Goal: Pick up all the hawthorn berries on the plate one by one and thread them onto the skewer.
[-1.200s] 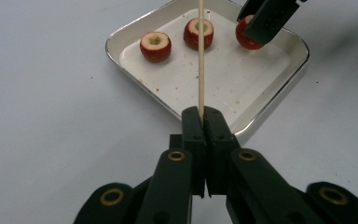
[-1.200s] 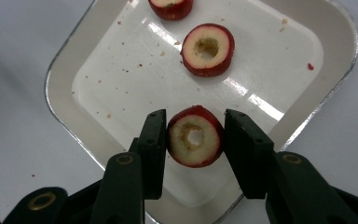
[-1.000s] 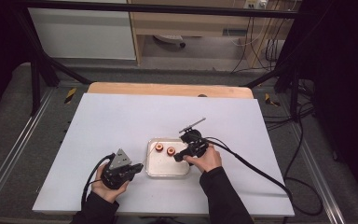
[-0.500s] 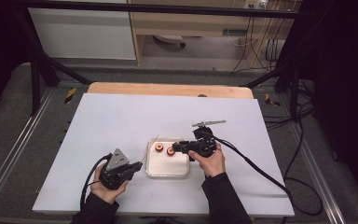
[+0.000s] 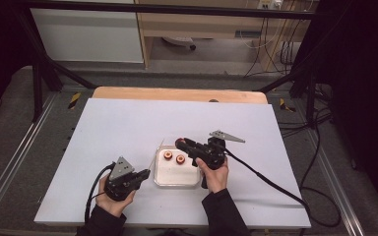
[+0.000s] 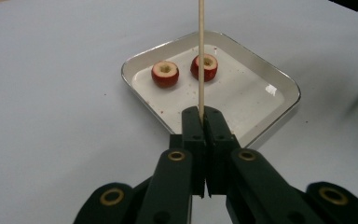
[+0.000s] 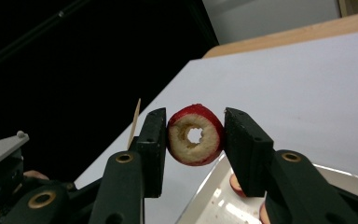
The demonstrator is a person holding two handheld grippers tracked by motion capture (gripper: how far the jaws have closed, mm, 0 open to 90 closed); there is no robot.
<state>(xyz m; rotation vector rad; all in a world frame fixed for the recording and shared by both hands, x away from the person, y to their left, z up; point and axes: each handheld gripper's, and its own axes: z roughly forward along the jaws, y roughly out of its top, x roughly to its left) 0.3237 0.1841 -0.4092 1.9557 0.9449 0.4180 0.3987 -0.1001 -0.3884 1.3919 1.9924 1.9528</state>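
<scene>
My left hand-held gripper (image 6: 202,116) sits at the lower left of the high view, its jaws pressed tight on a thin wooden skewer (image 6: 200,51). In the left gripper view the skewer rises straight up the middle of the frame from between the jaws, crossing in front of the white tray (image 6: 279,112). Two red cored fruit pieces (image 6: 165,73) lie side by side in the tray's far corner, hollow sides up, near each other but apart.

My right hand-held gripper (image 7: 193,140) holds a third red fruit ring (image 7: 195,135), jaws partly closed with a pad pressing on each side of it. In the right gripper view the ring sits at the centre of the frame with its cored hole facing the camera, lifted above the tray's edge at lower right. The skewer's tip shows just left of the left jaw.

In the high view the tray (image 5: 177,179) rests on the white surface (image 5: 128,128) between my two hands, with the right hand-held gripper (image 5: 181,144) above its upper right corner.
</scene>
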